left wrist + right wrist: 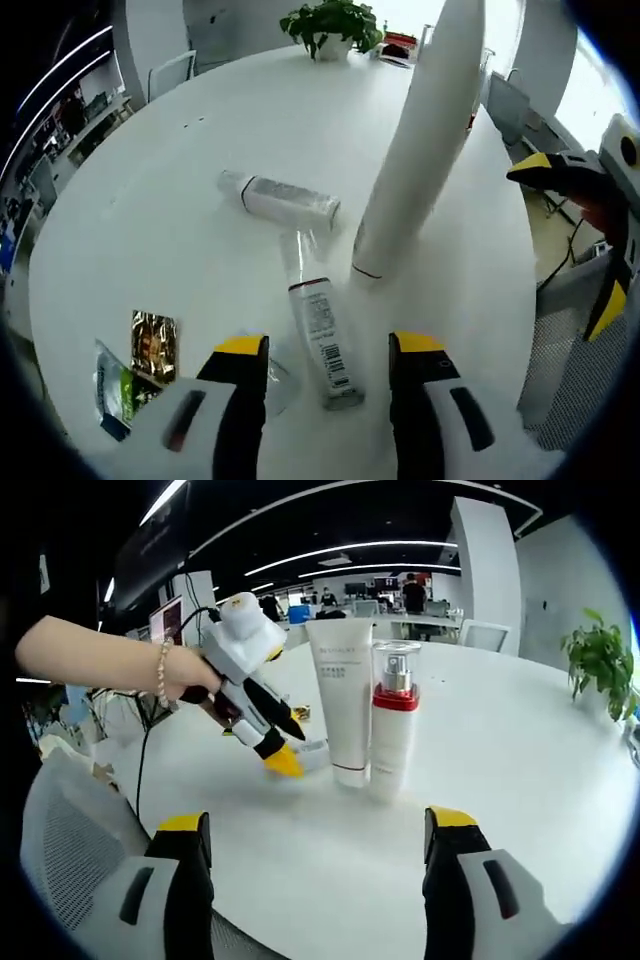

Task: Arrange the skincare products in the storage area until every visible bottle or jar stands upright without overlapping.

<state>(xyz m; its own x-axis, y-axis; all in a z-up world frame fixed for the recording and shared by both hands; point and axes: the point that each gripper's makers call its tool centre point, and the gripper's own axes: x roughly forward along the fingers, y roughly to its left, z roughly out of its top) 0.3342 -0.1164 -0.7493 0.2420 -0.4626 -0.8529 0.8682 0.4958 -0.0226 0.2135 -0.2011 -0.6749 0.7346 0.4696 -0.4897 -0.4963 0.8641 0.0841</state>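
Both grippers stand with their jaws spread wide and nothing between them. In the left gripper view the left gripper (328, 345) hangs low over the round white table (180, 200), its yellow-tipped jaws either side of a clear tube (318, 335) that lies flat on the tabletop, barcode label up, its crimped end nearest the camera. Neither jaw touches it, as far as I can see. Just beyond, a clear bottle (278, 196) lies on its side, crosswise to the tube and meeting it at the far end. To their right a tall white tube (420, 140) stands upright on its cap, close to the lying tube's far end. Two foil sachets (135, 365) lie flat near the table edge at the left gripper's left. A potted plant (333, 25) sits at the far side of the table.

From the right gripper view, the right gripper (318, 832) is held off the table's near edge, pointing at the upright white tube (342, 695) and a pump bottle with a red collar (393, 720) standing just beside it, touching or nearly so. Past them the left gripper (285, 760) comes in from the left, held in a person's hand (185, 675) with a bracelet at the wrist, its yellow tips down near the tabletop. A mesh-backed chair (70, 810) sits at the near edge.
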